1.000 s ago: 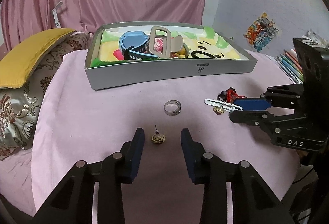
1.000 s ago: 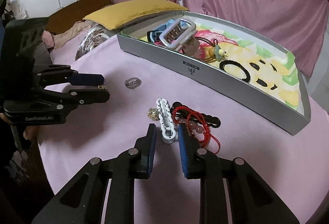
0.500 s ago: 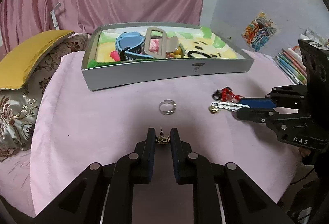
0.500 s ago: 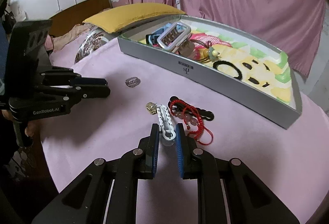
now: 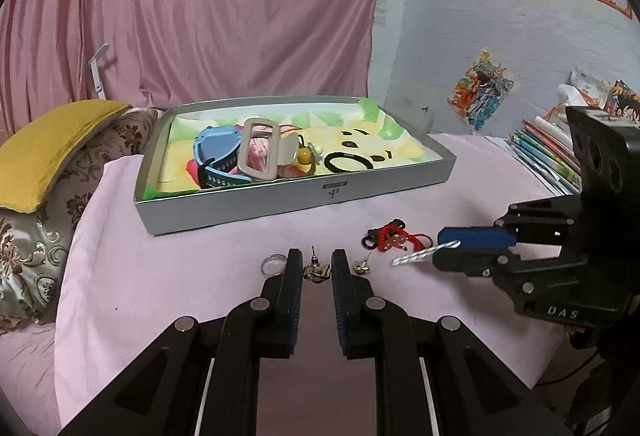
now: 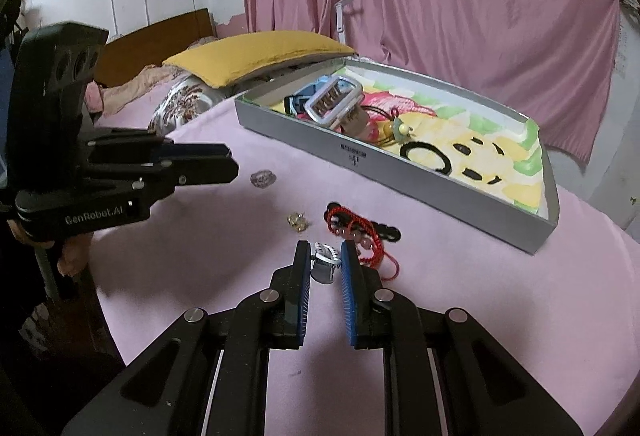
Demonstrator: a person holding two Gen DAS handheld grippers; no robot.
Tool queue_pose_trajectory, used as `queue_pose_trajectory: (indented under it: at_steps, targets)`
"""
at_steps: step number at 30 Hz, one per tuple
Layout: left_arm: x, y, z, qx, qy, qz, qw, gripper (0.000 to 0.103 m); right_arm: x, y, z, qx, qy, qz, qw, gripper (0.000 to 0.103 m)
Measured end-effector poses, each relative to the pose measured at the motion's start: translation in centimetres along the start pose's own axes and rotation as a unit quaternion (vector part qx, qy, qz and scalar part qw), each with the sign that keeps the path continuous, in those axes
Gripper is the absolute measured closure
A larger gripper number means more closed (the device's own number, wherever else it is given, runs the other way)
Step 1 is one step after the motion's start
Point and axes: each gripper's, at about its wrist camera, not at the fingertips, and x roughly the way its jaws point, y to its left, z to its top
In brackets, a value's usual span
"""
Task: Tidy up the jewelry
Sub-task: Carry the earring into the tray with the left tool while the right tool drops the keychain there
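Note:
My left gripper (image 5: 316, 270) is shut on a small gold earring (image 5: 316, 271) and holds it above the pink tablecloth. My right gripper (image 6: 326, 260) is shut on a white chain bracelet (image 6: 325, 259), which also shows in the left wrist view (image 5: 420, 256), lifted off the cloth. On the cloth lie a silver ring (image 5: 272, 263), a second gold earring (image 6: 298, 221) and a red cord bracelet with a black band (image 6: 356, 228). The grey tray (image 5: 280, 202) behind holds a blue watch (image 5: 218, 156), a grey clip (image 5: 258, 154) and a black band (image 5: 344, 162).
A yellow cushion (image 5: 48, 148) on a patterned pillow lies left of the table. Books (image 5: 548, 156) are stacked at the far right. Pink curtain hangs behind. The table's front edge is close below both grippers.
My left gripper has shut on the gold earring and lifted it, moving right. My right gripper has shut on the white chain bracelet and raised it off the cloth.

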Motion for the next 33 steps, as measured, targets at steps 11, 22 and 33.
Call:
queue_pose_trajectory:
  at_steps: [11, 22, 33]
  targets:
    - [-0.5, 0.0, 1.2, -0.017, -0.049, 0.003, 0.9986, 0.089, -2.7, -0.2, 1.6, -0.009, -0.079, -0.047, 0.996, 0.09]
    - [0.5, -1.1, 6.2, -0.009, -0.171, 0.051, 0.984, 0.089, -4.7, -1.8, 5.3, 0.006, -0.217, -0.136, 0.967, 0.09]
    - [3.7, -1.3, 9.1, -0.005, -0.217, 0.082, 0.9726, 0.089, -3.1, -4.9, 7.3, 0.043, -0.258, -0.177, 0.949, 0.09]
